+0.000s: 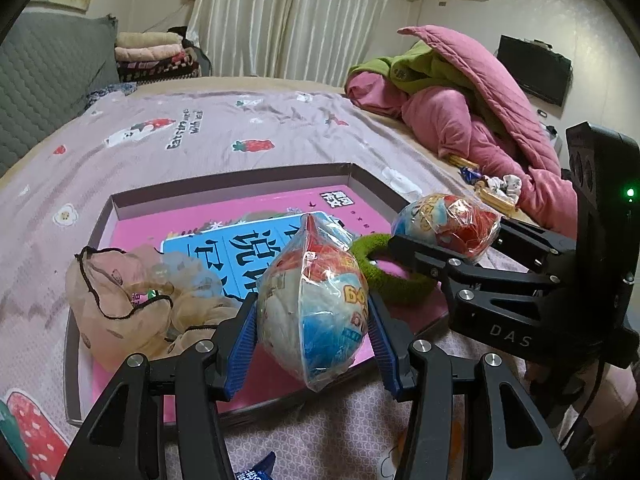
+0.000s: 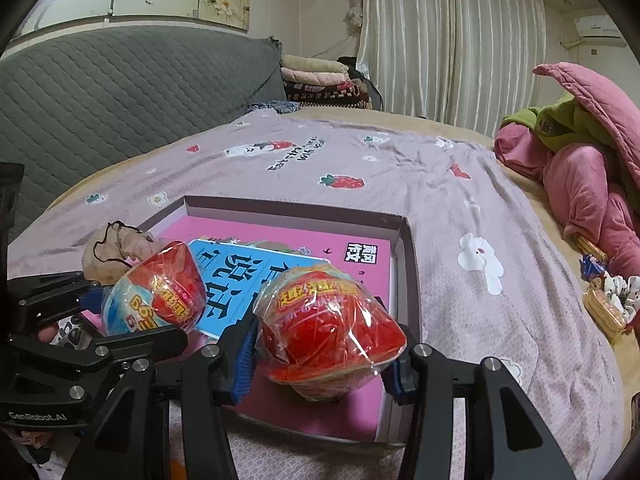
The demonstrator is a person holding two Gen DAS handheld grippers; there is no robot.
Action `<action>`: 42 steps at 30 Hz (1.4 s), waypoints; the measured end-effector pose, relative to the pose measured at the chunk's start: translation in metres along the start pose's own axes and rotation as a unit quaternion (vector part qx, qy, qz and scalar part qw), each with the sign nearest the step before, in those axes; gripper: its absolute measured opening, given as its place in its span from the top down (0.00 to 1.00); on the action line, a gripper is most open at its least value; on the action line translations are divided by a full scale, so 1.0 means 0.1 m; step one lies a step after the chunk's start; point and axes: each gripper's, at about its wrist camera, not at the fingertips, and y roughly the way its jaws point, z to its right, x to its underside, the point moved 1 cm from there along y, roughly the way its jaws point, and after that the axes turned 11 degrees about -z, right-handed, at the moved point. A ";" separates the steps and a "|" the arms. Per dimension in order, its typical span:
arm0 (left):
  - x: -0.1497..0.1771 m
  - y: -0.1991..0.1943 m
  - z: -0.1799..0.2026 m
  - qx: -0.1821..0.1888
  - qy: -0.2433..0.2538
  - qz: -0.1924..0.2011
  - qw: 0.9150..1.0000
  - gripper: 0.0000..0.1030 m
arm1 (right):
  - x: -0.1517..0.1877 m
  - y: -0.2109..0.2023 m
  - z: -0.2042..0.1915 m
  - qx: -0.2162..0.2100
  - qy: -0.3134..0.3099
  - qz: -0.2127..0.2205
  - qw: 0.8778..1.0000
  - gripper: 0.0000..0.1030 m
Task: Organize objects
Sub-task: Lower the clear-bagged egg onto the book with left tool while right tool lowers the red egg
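Above shallow box [image 1: 240, 178] on bed, left gripper [image 1: 312, 320] fingers clamping wrapped snack ball [image 1: 312, 304], right gripper [image 2: 324, 344] fingers clamping red wrapped snack ball [image 2: 326, 328].

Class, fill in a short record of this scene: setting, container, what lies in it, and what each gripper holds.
setting: bed sheet with strawberry print
container: shallow box, open
in box: blue book, beige mesh pouch, green hair band
left gripper: shut on wrapped snack
right gripper: shut on red wrapped snack
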 end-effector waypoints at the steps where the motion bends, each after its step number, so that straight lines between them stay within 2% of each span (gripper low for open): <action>1: 0.00 0.01 0.00 0.001 -0.001 -0.002 1.000 0.48 | 0.00 0.01 0.00 0.001 0.000 -0.001 1.000 0.51; 13: 0.02 0.10 0.00 -0.006 0.001 -0.023 1.000 0.48 | 0.03 0.11 -0.01 0.006 0.004 -0.015 1.000 0.51; 26: 0.02 0.10 -0.02 -0.001 -0.001 -0.029 1.000 0.48 | 0.04 0.15 0.04 -0.008 0.018 -0.032 0.999 0.51; 42: 0.01 0.12 -0.07 0.001 -0.012 -0.035 0.999 0.47 | 0.06 0.16 0.04 -0.004 0.020 -0.043 0.999 0.51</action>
